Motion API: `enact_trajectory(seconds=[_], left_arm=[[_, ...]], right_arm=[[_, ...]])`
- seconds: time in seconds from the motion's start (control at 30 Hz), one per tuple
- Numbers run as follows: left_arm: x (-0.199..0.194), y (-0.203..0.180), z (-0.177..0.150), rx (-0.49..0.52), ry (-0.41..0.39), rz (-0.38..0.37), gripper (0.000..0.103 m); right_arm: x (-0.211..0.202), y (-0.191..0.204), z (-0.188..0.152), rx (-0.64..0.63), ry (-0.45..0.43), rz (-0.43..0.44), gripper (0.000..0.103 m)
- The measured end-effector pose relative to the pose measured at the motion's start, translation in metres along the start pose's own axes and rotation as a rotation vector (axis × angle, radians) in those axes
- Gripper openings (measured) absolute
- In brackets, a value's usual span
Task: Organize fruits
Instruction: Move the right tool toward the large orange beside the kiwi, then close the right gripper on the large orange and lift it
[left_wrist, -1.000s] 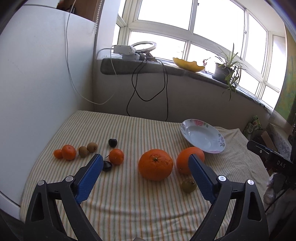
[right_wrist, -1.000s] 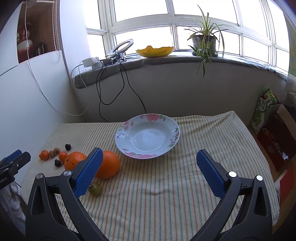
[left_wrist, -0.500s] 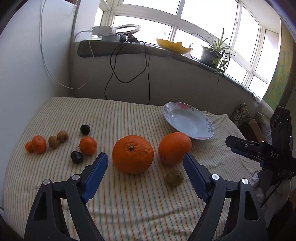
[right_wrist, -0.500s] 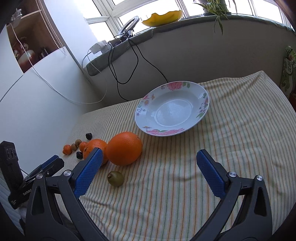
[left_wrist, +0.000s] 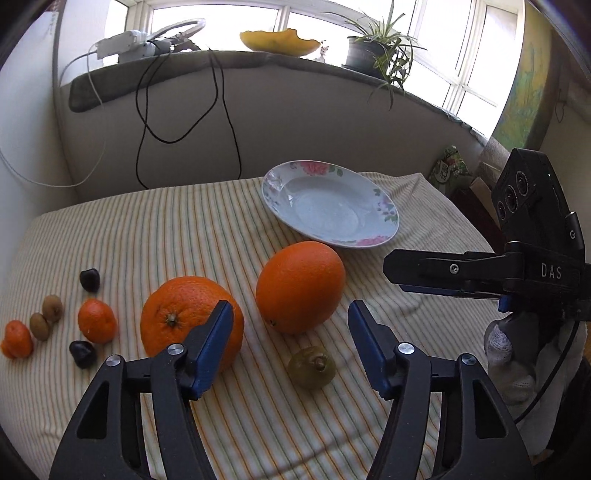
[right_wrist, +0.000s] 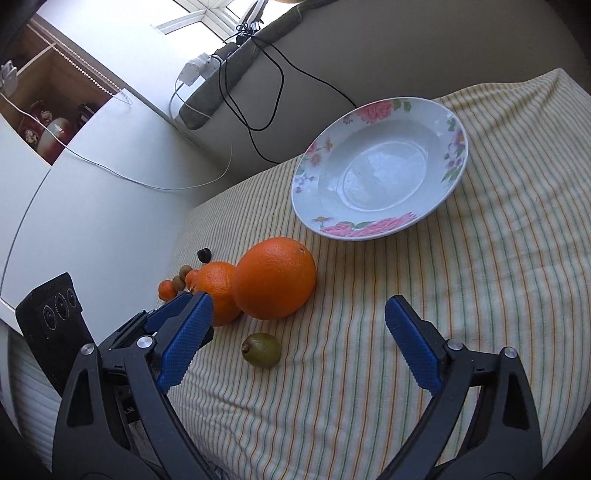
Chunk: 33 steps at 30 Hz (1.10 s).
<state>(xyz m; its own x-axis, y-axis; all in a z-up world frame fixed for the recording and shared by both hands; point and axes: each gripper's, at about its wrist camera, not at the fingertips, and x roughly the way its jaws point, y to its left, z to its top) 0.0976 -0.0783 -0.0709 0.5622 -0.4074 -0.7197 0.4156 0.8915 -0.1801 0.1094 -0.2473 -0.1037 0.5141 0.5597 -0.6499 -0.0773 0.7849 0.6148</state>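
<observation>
two big oranges (left_wrist: 192, 322) side by side on the tablecloth (left_wrist: 184, 221), plate (left_wrist: 388, 221) behind them – a small fruit (left_wrist: 312, 367) in front; smaller fruits (left_wrist: 96, 320) cluster left – perhaps six.

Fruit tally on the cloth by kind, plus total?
Large oranges: 2
Small mandarins: 2
Small brown kiwi-like fruits: 2
Dark fruits: 2
Green fruit: 1
Total: 9
</observation>
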Motion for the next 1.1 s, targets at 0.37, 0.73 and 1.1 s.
enact_trajectory(seconds=[0.37, 0.73, 1.1], left_arm=[[0.023, -0.009, 0.013, 0.108, 0.068, 0.002, 0.060], [0.037, -0.015, 0.018, 0.155, 0.088, 0.006, 0.059], [0.040, -0.014, 0.021, 0.162, 0.097, -0.004, 0.060]], right_arm=[[0.030, -0.004, 0.009, 0.079, 0.062, 0.093, 0.087], [0.049, -0.007, 0.012, 0.091, 0.101, 0.107, 0.081], [0.061, -0.015, 0.011, 0.106, 0.122, 0.128, 0.078]])
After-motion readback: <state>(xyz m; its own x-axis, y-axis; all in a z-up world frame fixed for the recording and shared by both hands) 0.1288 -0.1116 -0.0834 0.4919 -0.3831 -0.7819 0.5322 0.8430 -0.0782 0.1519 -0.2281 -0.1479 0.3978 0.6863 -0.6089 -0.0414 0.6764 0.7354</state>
